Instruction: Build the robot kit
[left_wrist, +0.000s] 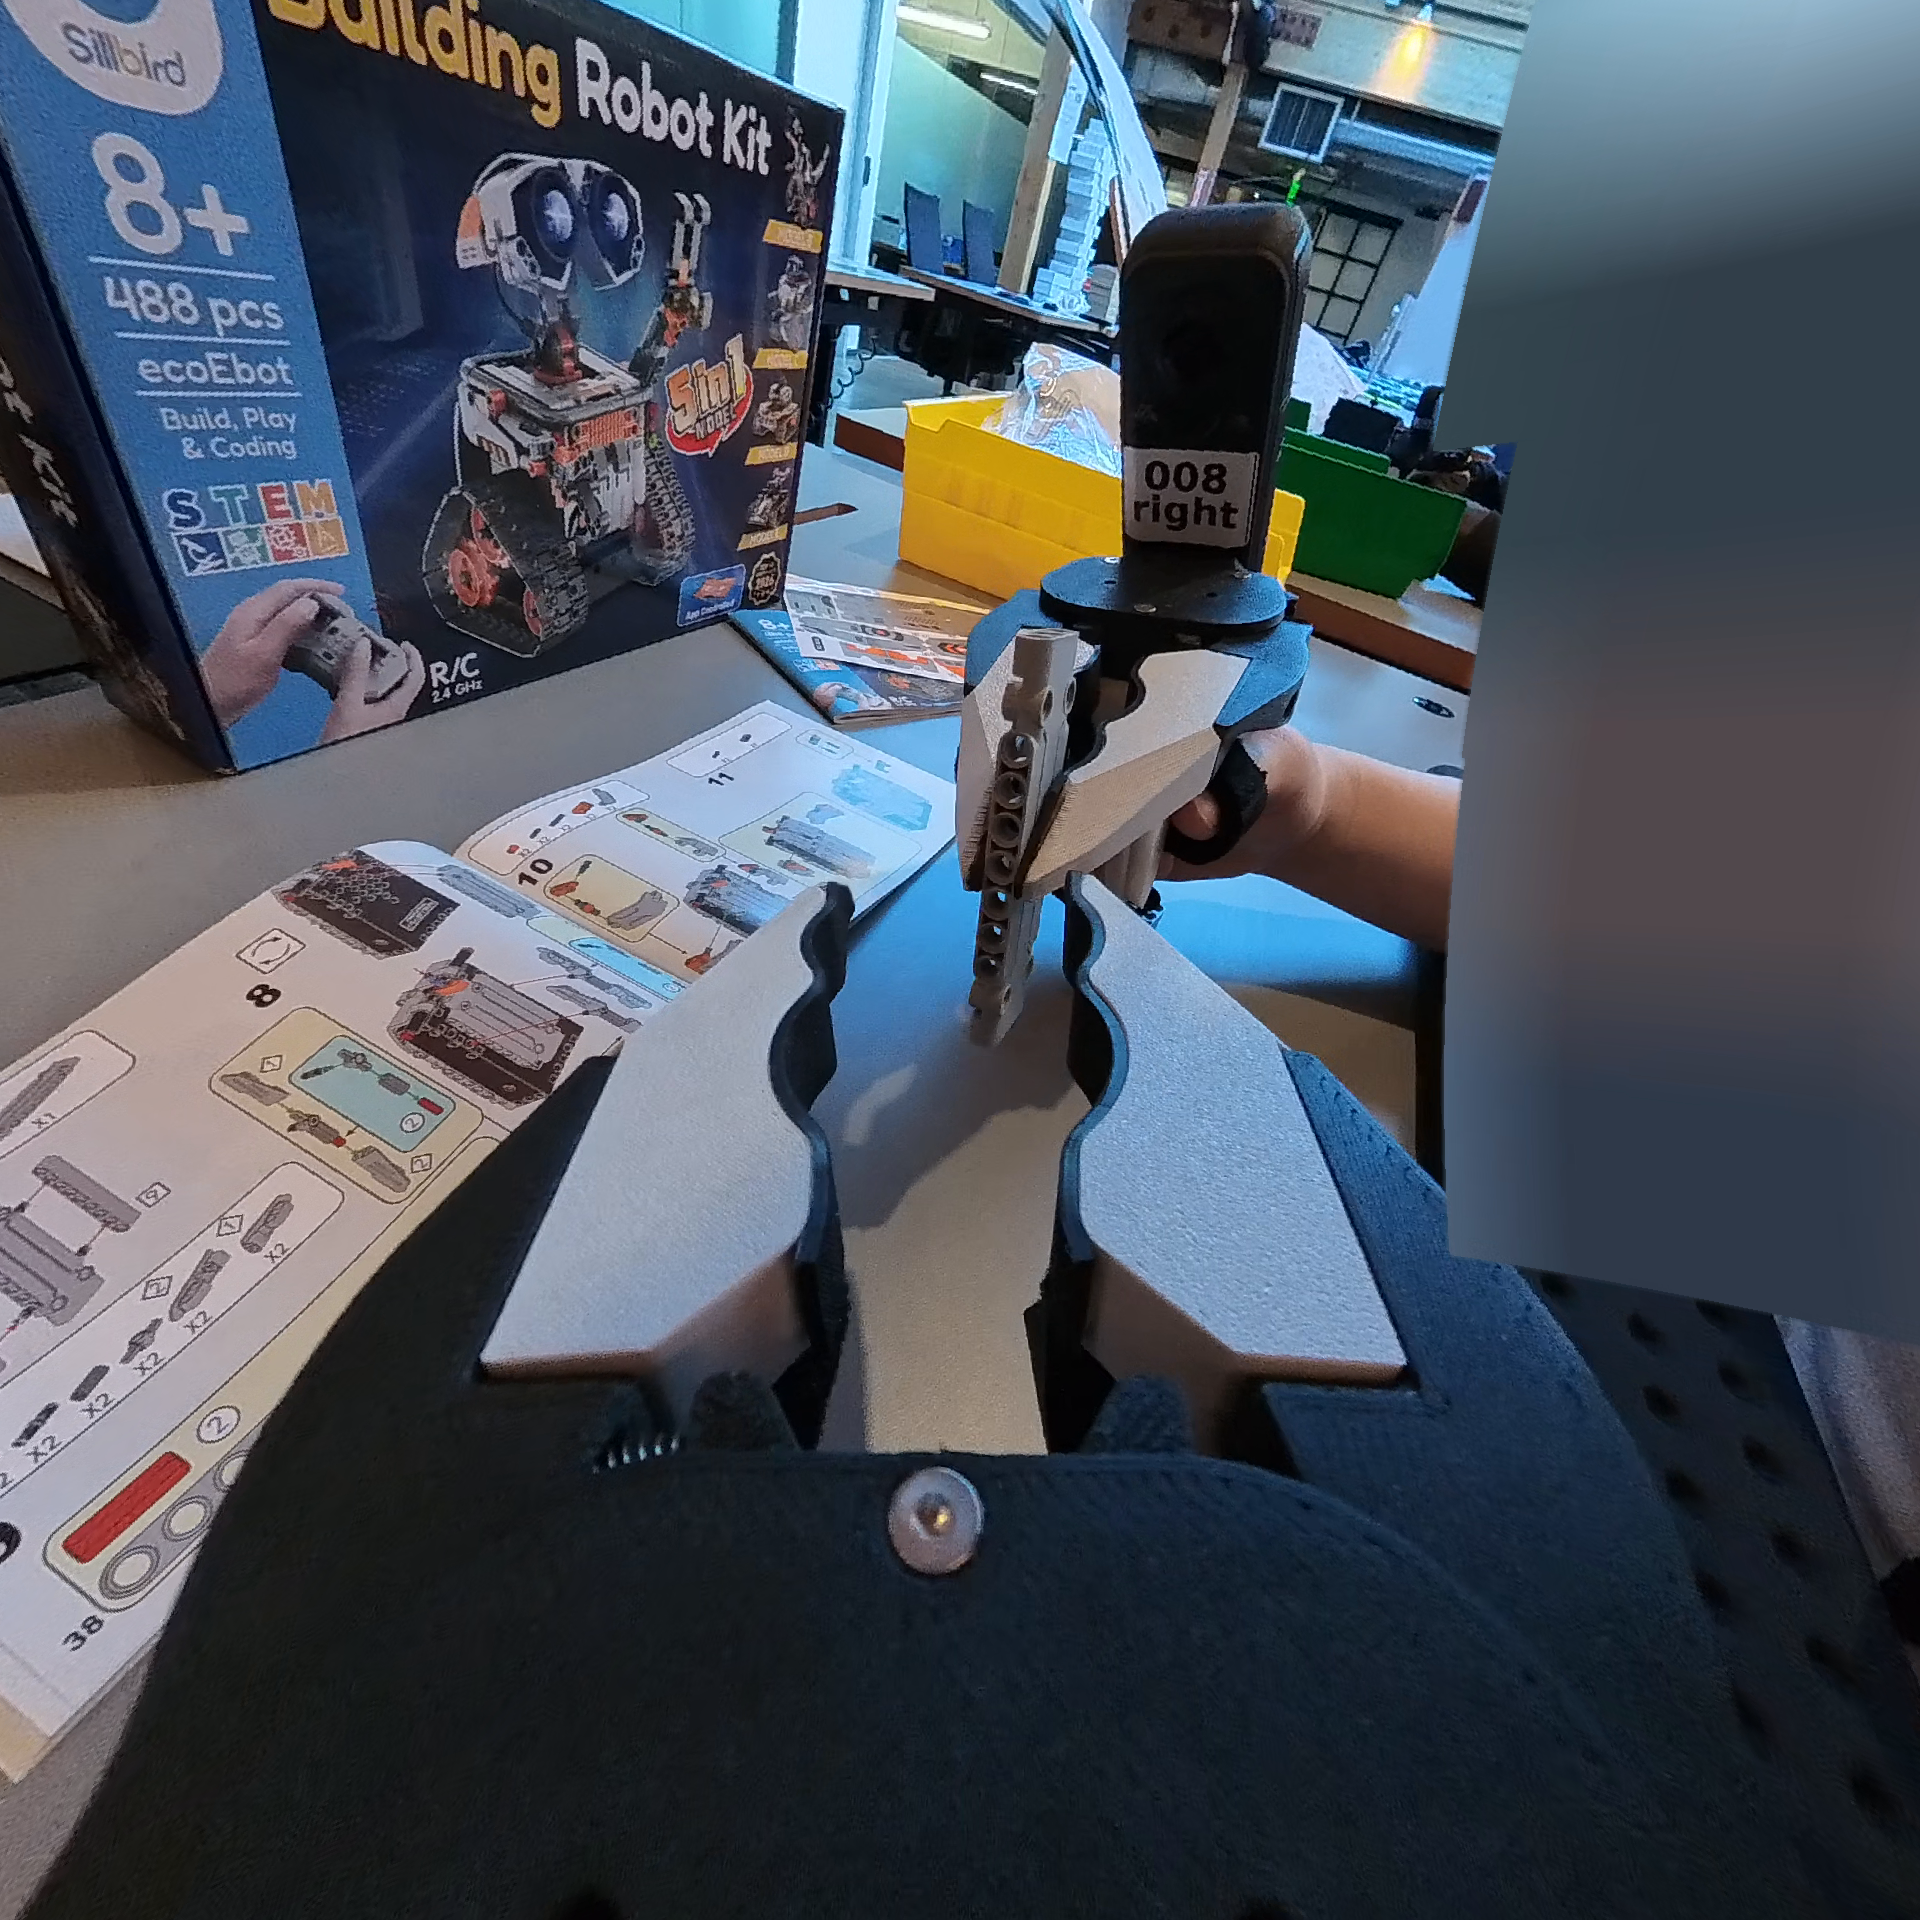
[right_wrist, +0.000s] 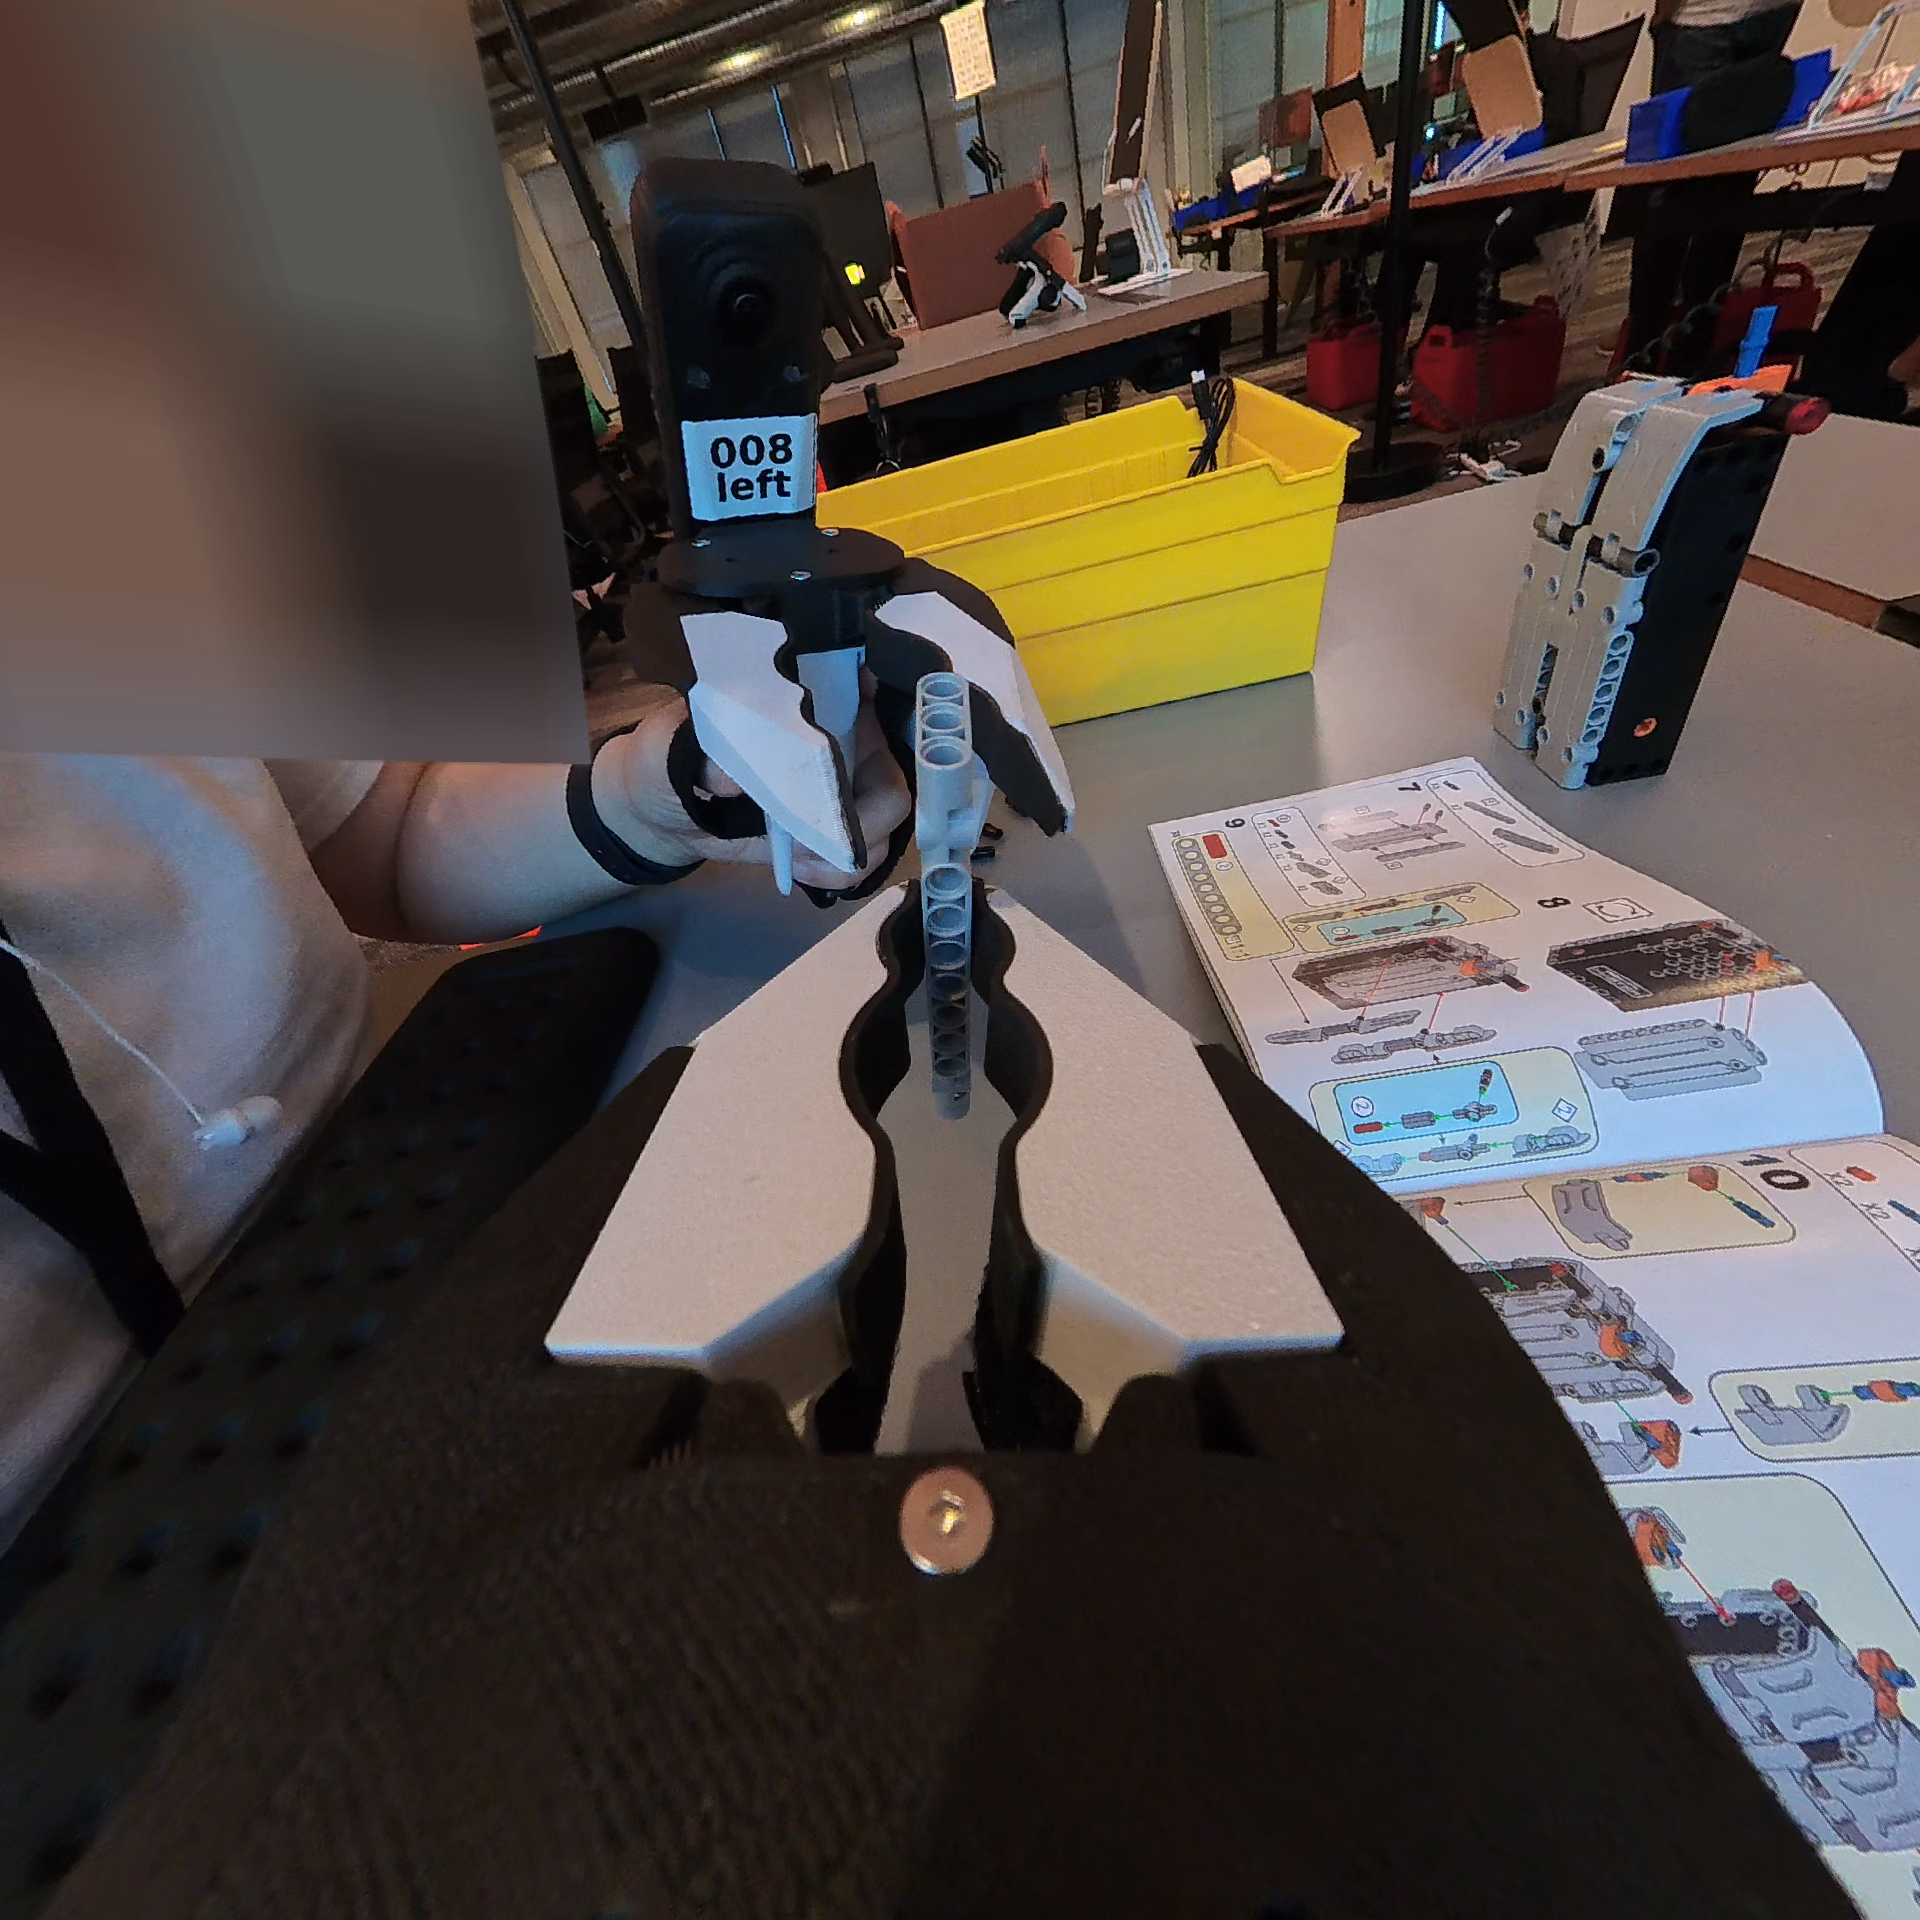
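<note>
While the right hand-held gripper clamps a grey holed beam, the left hand-held gripper gapes empty.

We've got a long grey beam studded with round holes, standing near upright and clamped between the right gripper fingertips, a small connector jutting off its upper part. Facing it, the left gripper hangs spread wide, nothing in it, just beside the beam.
</note>
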